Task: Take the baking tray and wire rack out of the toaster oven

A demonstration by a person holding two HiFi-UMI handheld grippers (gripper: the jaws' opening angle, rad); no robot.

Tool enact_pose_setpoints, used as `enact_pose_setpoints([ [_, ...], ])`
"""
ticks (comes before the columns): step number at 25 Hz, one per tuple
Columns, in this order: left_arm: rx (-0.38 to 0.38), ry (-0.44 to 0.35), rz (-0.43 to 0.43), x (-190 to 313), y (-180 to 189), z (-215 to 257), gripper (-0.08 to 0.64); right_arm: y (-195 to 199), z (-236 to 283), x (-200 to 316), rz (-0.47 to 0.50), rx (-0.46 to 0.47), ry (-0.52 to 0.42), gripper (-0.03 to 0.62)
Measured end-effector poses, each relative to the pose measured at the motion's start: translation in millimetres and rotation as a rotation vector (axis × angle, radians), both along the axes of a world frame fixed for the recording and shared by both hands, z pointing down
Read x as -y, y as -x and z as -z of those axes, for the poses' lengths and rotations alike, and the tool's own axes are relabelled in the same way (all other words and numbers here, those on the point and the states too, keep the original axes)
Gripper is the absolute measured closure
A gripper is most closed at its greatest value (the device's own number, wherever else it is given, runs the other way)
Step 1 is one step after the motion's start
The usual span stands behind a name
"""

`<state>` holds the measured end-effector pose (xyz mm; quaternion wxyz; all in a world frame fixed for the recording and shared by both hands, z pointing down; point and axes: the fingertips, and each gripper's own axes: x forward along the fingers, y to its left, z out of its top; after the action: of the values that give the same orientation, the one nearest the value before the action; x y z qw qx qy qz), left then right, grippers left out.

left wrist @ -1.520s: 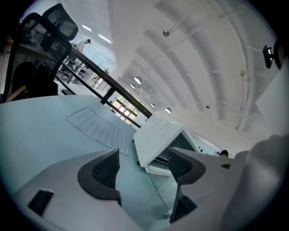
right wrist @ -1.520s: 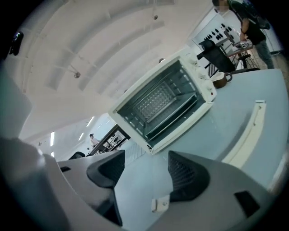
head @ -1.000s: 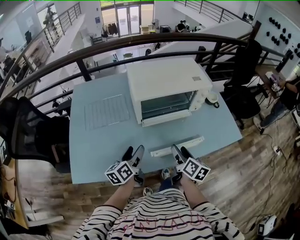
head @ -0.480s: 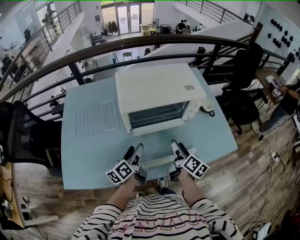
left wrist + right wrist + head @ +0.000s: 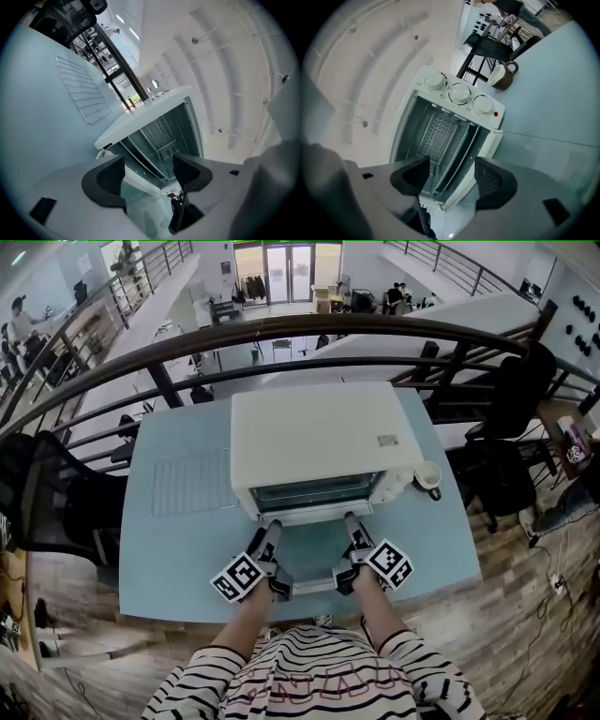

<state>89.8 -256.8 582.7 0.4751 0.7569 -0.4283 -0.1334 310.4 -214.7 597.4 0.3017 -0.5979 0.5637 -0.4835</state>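
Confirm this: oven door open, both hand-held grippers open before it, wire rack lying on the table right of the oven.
Wrong side: the head view shows the wire rack lying on the table left of the toaster oven, not right. The rest holds.

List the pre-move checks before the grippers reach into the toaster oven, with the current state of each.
1. Door of the toaster oven open: ok, it lies down flat toward the person.
2. Left gripper ready: ok, jaws apart, nothing clamped, facing the opening.
3. Right gripper ready: ok, jaws apart, nothing clamped, facing the opening.
4. Wire rack out: ok, it lies flat on the table, left of the oven.
5. Baking tray located inside: cannot tell, the cavity shows rails and a patterned panel only.
6. Cup clear: ok, it stands right of the oven, apart from both grippers.
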Motion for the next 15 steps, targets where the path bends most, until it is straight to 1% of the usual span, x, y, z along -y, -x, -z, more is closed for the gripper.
enact_pose_setpoints([
  [3, -0.019, 0.011, 0.041, 13, -6, -7, 0.222, -10, -8, 19, -0.013, 0.044, -0.005, 0.278],
  [10, -0.043, 0.032, 0.106, 41, -18, -19, 0.222, -27, -25, 57, -0.005, 0.098, 0.003, 0.278],
  [15, -0.048, 0.052, 0.128, 63, -29, -26, 0.222, -36, -30, 81, -0.022, 0.160, -0.007, 0.278],
])
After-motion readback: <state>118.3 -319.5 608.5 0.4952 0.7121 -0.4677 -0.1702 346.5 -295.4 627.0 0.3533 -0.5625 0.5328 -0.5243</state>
